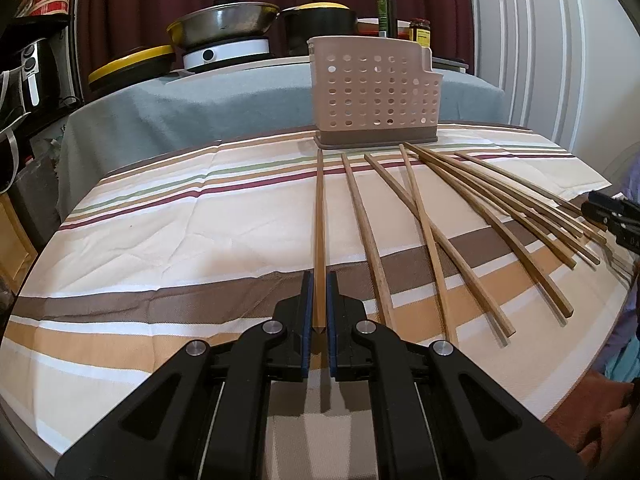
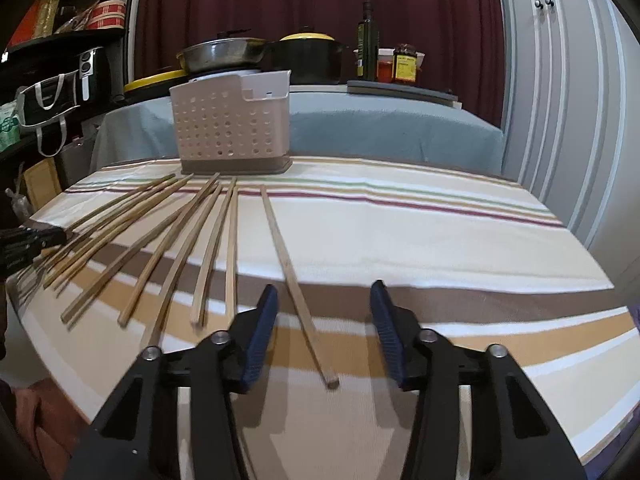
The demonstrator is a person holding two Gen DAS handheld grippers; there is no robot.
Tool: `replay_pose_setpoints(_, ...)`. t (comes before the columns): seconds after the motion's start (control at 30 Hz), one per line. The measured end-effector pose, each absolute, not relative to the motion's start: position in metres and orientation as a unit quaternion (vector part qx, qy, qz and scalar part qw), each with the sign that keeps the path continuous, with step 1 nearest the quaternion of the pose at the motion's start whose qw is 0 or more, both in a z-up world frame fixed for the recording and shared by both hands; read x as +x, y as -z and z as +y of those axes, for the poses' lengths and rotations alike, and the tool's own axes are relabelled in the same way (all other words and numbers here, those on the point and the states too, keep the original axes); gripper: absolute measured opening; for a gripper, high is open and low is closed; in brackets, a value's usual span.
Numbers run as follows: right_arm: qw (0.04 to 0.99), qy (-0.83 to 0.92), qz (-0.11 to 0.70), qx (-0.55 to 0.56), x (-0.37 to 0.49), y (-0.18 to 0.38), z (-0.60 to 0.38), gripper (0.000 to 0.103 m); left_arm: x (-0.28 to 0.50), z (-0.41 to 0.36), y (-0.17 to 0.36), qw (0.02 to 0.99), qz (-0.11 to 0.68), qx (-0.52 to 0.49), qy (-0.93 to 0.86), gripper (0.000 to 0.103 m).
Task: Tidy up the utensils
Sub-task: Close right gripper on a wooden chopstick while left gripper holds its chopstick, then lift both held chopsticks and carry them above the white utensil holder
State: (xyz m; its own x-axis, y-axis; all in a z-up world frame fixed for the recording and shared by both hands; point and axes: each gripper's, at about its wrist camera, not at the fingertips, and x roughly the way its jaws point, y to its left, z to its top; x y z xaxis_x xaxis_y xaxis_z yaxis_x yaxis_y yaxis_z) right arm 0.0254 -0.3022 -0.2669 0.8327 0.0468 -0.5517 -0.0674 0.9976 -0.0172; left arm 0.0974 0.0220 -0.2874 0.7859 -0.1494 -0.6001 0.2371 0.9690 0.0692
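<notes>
Left gripper (image 1: 319, 280) pinches the leftmost chopstick (image 1: 319, 220) near its end; it may swing on lifting. Right gripper (image 2: 324, 308) gapes wide, empty, astride another chopstick (image 2: 294, 280)

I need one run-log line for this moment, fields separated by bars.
left gripper: jaws closed around leftmost chopstick | right gripper: open over rightmost chopstick | utensil caddy: no chopsticks visible inside

Chopsticks (image 1: 320, 220): bare wood, matt, fine grain. Tablecloth (image 1: 160, 240): woven cloth, striped, creased, matt. Utensil caddy (image 1: 374, 96): smooth plastic, perforated, low sheen. Left gripper (image 1: 319, 280): matt black plastic, bright metal pins; blue pads (image 2: 262, 332) look ribbed, possibly rubber. Pan (image 1: 224, 24): dull metal.
</notes>
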Motion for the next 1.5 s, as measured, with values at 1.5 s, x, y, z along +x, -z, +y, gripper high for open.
replay_pose_setpoints(1.5, 0.987, -0.020, 0.159, -0.034, -0.008, 0.147, -0.279, 0.007, 0.047, 0.032, 0.166, 0.984, 0.161, 0.030, 0.073, 0.006)
